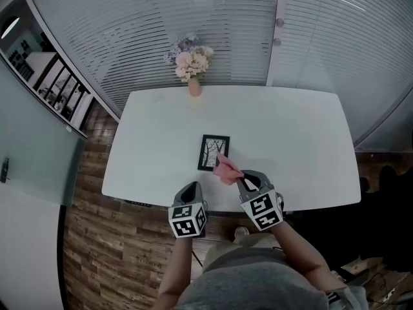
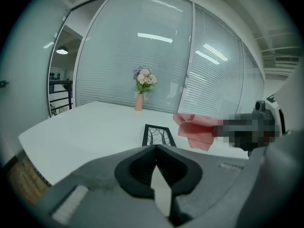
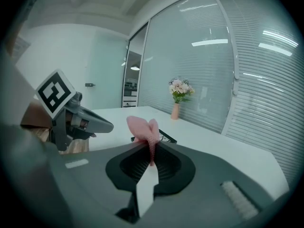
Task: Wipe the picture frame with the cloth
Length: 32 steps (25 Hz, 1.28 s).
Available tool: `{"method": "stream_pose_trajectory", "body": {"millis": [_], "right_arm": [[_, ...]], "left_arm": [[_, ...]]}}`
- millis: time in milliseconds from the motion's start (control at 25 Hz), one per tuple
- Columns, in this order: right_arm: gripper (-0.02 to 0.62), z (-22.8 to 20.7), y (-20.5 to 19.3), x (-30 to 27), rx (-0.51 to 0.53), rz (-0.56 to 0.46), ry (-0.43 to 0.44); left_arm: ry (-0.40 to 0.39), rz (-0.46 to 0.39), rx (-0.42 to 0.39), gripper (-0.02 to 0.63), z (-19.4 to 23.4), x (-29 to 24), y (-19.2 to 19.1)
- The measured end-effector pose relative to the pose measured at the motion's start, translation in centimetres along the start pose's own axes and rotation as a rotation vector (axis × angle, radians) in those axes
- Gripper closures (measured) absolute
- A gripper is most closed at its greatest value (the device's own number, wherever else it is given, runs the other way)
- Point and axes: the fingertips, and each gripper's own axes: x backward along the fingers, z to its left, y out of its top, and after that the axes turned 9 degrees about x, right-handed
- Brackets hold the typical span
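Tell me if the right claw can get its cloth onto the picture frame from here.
Probably yes. The right claw is shut on the cloth, whose free end hangs by the near corner of the picture frame. Nothing stands between them; the left claw is off to the side.

Soft pink cloth, smooth matt white table

I see bright, cool, even light, with glare streaks across the far glass wall. Shadows on the white table are faint. All views bow at the edges (fisheye), and the near foreground is soft.
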Motion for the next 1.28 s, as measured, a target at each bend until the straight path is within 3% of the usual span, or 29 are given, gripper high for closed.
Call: {"method": "stream_pose_trajectory", "body": {"millis": [520, 1280], "right_arm": [[0.578, 5.7, 0.8, 6.3, -0.079, -0.032, -0.034], [0.578, 13.8, 0.8, 14.5, -0.097, -0.076, -0.048]], "left_arm": [[-0.098, 0.002, -0.014, 0.604, -3.3, 7.9, -2.5], [-0.135, -0.030, 0.003, 0.604, -4.0, 18.5, -7.1]]}}
